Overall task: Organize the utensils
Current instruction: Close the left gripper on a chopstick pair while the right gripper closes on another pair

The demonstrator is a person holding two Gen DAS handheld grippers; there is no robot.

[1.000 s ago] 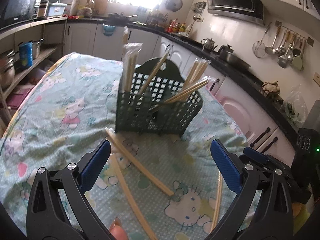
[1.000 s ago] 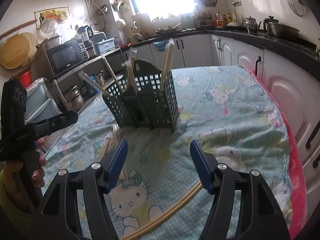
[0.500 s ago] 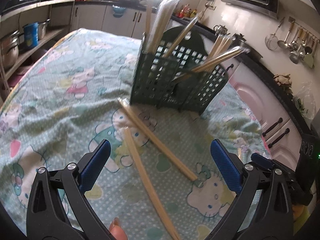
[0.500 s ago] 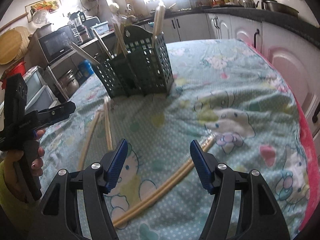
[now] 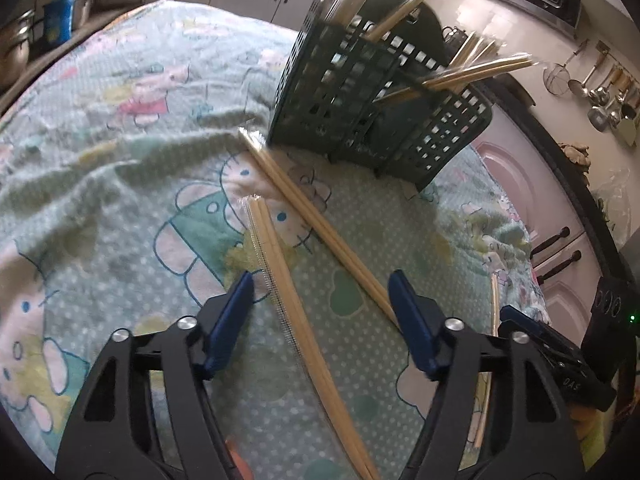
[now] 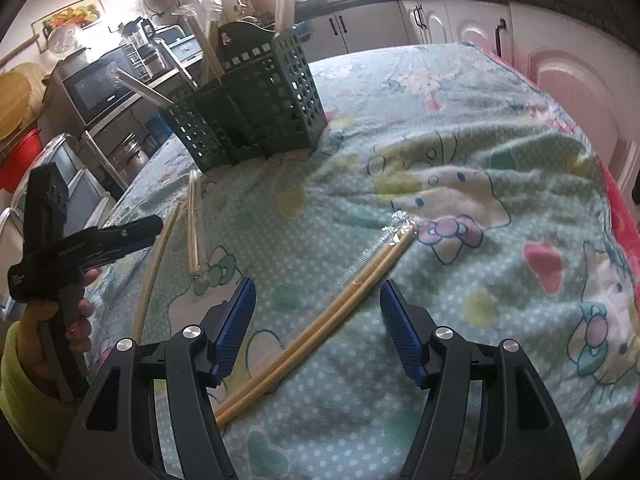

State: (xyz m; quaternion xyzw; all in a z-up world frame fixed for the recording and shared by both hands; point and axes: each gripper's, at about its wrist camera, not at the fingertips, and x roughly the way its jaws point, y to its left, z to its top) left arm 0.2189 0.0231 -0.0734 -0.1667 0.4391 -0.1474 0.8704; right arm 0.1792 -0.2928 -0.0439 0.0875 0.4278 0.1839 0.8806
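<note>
Your worktop (image 5: 100, 152) fills both views, draped in a pale green polka-dot cloth printed with cartoon cats.

Toward its far side stands a dark green plastic lattice utensil caddy (image 5: 360, 100), split into compartments. Several pairs of pale wooden chopsticks in clear wrappers (image 5: 476, 74) lean out of its top at different angles.

On the cloth in front of the caddy lie more wrapped pairs. In your left view, one wrapped chopstick pair (image 5: 280, 276) runs lengthwise from near the caddy toward you, passing between the tips of your left tongs (image 5: 322, 306). A second wrapped chopstick pair (image 5: 304, 208) lies diagonally just beside it, with its far end almost at the caddy's base.

In your right view, another wrapped chopstick pair (image 6: 340, 304) lies diagonally on the cloth, its near part between the tips of your right tongs (image 6: 316, 308).

Your left tongs, black with blue pads, have just been closing. The pads stand apart on either side of the lengthwise pair and do not press on it.

Your right tongs, the same make, are likewise released. Their blue pads stand clear on both sides of the diagonal pair.

At the left edge of your right view, your left hand (image 6: 60, 320), in a yellow-green sleeve, grips the handle of the left tool.
</note>
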